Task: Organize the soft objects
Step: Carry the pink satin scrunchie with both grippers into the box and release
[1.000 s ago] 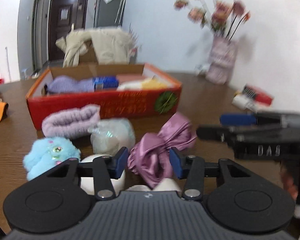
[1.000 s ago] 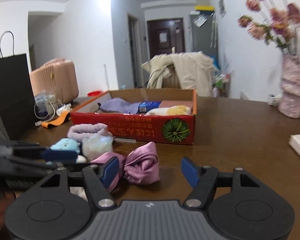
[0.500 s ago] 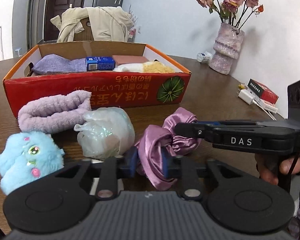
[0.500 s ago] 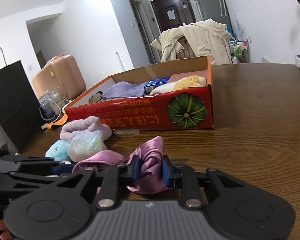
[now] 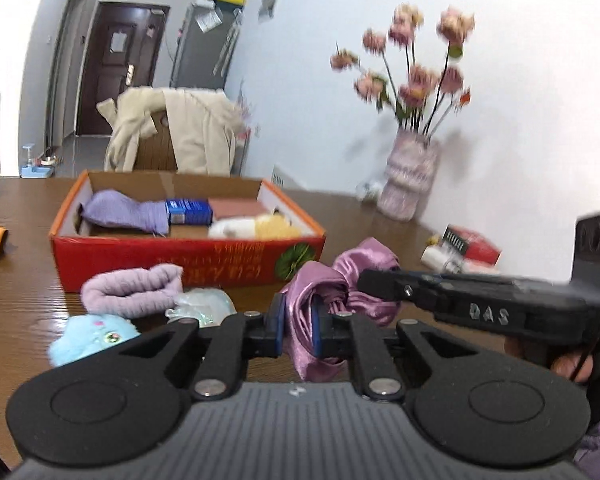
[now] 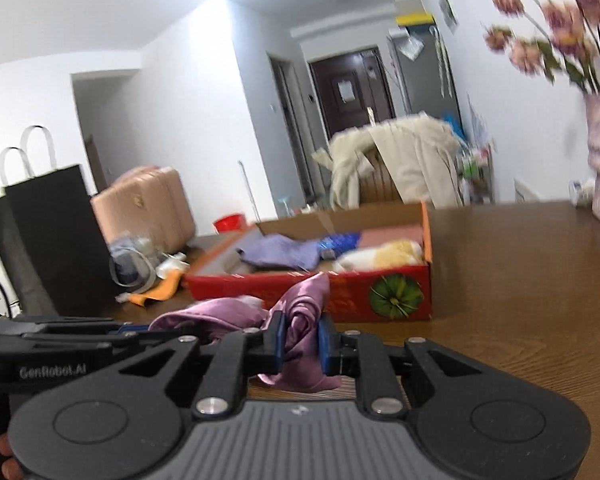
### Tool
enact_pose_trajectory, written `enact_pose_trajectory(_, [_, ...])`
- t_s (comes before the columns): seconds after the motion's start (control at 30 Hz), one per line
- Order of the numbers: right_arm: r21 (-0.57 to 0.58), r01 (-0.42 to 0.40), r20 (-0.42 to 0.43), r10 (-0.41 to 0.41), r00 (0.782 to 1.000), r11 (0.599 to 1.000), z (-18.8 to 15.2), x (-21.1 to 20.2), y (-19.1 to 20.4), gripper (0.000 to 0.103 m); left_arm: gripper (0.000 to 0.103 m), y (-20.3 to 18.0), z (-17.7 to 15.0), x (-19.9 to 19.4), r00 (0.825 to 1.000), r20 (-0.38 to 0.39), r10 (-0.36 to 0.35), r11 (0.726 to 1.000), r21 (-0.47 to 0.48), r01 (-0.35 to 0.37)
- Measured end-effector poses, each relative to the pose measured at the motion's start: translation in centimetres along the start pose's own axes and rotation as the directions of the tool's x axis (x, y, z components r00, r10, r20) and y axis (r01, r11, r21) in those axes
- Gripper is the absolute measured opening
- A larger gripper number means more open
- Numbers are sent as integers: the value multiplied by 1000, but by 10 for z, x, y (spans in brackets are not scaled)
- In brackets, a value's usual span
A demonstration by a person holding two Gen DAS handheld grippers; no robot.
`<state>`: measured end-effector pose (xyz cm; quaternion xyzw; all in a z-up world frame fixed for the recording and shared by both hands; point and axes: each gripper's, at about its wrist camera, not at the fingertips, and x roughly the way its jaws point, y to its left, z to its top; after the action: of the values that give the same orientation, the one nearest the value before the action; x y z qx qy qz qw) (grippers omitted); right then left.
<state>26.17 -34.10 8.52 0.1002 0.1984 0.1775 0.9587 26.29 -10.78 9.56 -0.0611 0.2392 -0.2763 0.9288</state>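
Observation:
A pink satin cloth (image 5: 366,264) is bunched up and stretched between both grippers, just in front of the red cardboard box (image 5: 180,266). My left gripper (image 5: 298,324) is shut on one end of it, blue pads pressing into the folds. In the right wrist view my right gripper (image 6: 300,340) has its jaws closing on the other end of the satin cloth (image 6: 306,292), and the pads squeeze the fabric. The right gripper (image 5: 366,280) reaches in from the right in the left wrist view. The red box (image 6: 340,290) holds a lilac cloth, a blue packet and a yellow-white plush.
On the brown table lie a lilac headband (image 5: 132,290), a clear plastic bag (image 5: 204,306) and a blue plush (image 5: 92,336), left of the cloth. A flower vase (image 5: 408,184) and a red packet (image 5: 472,246) stand to the right. A black paper bag (image 6: 52,240) is at the left.
Both grippers went from open around the satin cloth to closed on it. Both have since risen, and the cloth has come up with them.

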Motion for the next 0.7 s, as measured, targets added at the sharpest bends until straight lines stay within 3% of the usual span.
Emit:
enact_pose_trajectory(0.4, [-54, -18, 56, 21, 998, 998, -12, -52, 62, 16, 11, 5, -5, -67, 994, 112, -14, 998, -61, 21])
enact_pose_trajectory(0.57, [-66, -17, 57, 20, 998, 998, -10, -53, 69, 15, 10, 10, -2, -65, 993, 120, -14, 998, -66, 22])
enact_pose_trajectory(0.7, [-87, 0, 62, 5, 998, 996, 6, -39, 63, 15, 10, 20, 21, -44, 993, 115, -33, 998, -55, 40])
